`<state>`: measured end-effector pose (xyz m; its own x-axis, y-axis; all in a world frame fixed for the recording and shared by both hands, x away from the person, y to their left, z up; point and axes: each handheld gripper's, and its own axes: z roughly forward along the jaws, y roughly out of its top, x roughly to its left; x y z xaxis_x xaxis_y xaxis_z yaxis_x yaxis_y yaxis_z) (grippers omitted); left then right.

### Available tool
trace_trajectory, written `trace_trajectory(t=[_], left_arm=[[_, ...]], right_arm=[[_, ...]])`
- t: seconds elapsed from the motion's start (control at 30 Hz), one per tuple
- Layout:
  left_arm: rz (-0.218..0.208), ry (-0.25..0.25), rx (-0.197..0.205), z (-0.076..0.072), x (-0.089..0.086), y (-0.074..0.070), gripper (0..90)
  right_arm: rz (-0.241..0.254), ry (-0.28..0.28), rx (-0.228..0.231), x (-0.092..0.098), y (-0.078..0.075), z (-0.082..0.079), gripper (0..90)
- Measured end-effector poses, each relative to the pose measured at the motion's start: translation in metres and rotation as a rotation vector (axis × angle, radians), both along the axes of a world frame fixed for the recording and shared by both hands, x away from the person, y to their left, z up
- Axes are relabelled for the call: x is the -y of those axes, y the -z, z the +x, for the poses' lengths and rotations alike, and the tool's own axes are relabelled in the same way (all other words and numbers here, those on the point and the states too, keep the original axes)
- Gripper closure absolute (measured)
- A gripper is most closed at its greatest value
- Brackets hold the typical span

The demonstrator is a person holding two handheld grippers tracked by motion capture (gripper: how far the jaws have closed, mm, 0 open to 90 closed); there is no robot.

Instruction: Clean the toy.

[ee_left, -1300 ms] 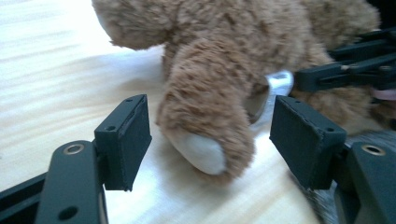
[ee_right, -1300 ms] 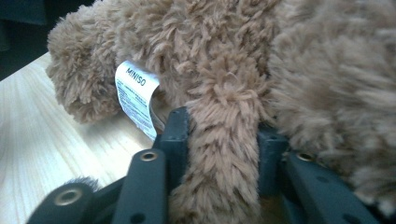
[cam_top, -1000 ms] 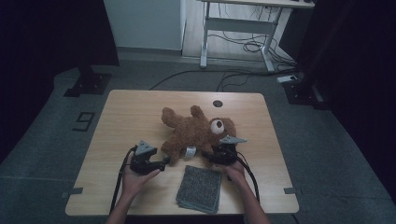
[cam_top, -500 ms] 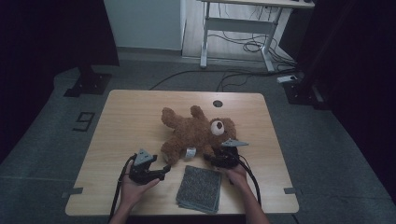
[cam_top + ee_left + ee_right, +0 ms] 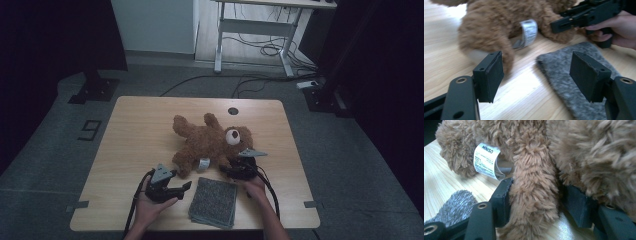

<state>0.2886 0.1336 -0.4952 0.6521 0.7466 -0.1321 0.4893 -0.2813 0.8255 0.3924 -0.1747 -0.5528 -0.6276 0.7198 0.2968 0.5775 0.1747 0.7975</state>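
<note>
Nearest the person, a folded grey fleece cloth [image 5: 214,201] lies flat at the front edge of the tabletop [image 5: 135,125], between the two hands, probably kept within reach to go with the toy. Just left of it the left gripper [image 5: 186,187] hovers low over the wood with its jaws spread wide and nothing between them; in the left gripper view the bare wood shows between its pads [image 5: 492,72], with the cloth's corner near the right pad, so it looks ready to take either the cloth or the toy's nearer leg. Beyond the cloth, the right gripper [image 5: 226,169] reaches in to the brown teddy bear [image 5: 210,142], which lies on its back near the middle of the tabletop, head to the right. The right gripper view shows one furry limb [image 5: 534,195] standing between this gripper's jaws; they have just been opening a little, the left pad lies against the fur, and the right pad seems just clear, so the hold reads as loosened rather than clamped. A white sewn-in label [image 5: 486,161] hangs from the bear's seam beside that limb
</note>
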Motion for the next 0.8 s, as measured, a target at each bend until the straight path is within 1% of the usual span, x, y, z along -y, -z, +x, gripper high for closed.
trace_trajectory(t=[0.03, 0.07, 0.13, 0.17, 0.2, 0.3, 0.33, 0.4, 0.43, 0.53, 0.57, 0.63, 0.67, 0.8], left_arm=[[0.006, 0.018, 0.002, -0.001, 0.007, 0.0, 26.8], [0.006, 0.018, 0.002, -0.001, 0.007, 0.0, 26.9], [0.017, 0.049, -0.007, -0.003, 0.019, 0.003, 26.9], [0.017, 0.049, -0.007, -0.003, 0.019, 0.003, 26.9], [0.03, 0.074, -0.013, -0.004, 0.028, 0.006, 26.9], [0.06, 0.118, -0.021, -0.006, 0.045, 0.011, 26.7], [0.06, 0.118, -0.021, -0.006, 0.045, 0.011, 26.4], [0.094, 0.149, -0.023, -0.007, 0.059, 0.015, 25.9], [0.109, 0.177, -0.03, -0.008, 0.07, 0.018, 24.9], [0.13, 0.214, -0.043, -0.009, 0.088, 0.024, 22.8], [0.13, 0.214, -0.043, -0.009, 0.088, 0.024, 21.8], [0.138, 0.231, -0.06, -0.01, 0.096, 0.028, 20.2], [0.153, 0.245, -0.073, -0.012, 0.103, 0.033, 19.1], [0.192, 0.265, -0.093, -0.015, 0.113, 0.042, 15.1]], right_arm=[[0.0, 0.001, 0.001, 0.0, 0.0, 0.0, 42.3], [0.0, 0.001, 0.001, 0.0, 0.0, 0.0, 42.3], [0.0, 0.001, 0.001, -0.001, 0.0, 0.0, 42.3], [0.0, 0.001, 0.0, -0.001, 0.0, 0.0, 42.4], [0.0, 0.0, -0.001, -0.001, 0.0, 0.0, 42.4], [0.0, -0.002, -0.003, -0.001, 0.001, 0.0, 42.4], [0.0, -0.002, -0.003, -0.001, 0.001, 0.0, 42.4], [0.002, -0.002, -0.006, 0.0, 0.001, 0.0, 42.3], [0.003, -0.002, -0.008, 0.0, 0.001, 0.0, 42.3], [0.007, -0.002, -0.01, 0.0, 0.001, 0.0, 42.0], [0.007, -0.002, -0.01, 0.0, 0.001, 0.0, 42.0], [0.009, 0.0, -0.012, 0.001, 0.001, 0.0, 41.9], [0.01, 0.001, -0.017, 0.001, 0.001, 0.0, 41.8], [0.013, -0.002, -0.022, 0.002, 0.001, 0.0, 41.7]])
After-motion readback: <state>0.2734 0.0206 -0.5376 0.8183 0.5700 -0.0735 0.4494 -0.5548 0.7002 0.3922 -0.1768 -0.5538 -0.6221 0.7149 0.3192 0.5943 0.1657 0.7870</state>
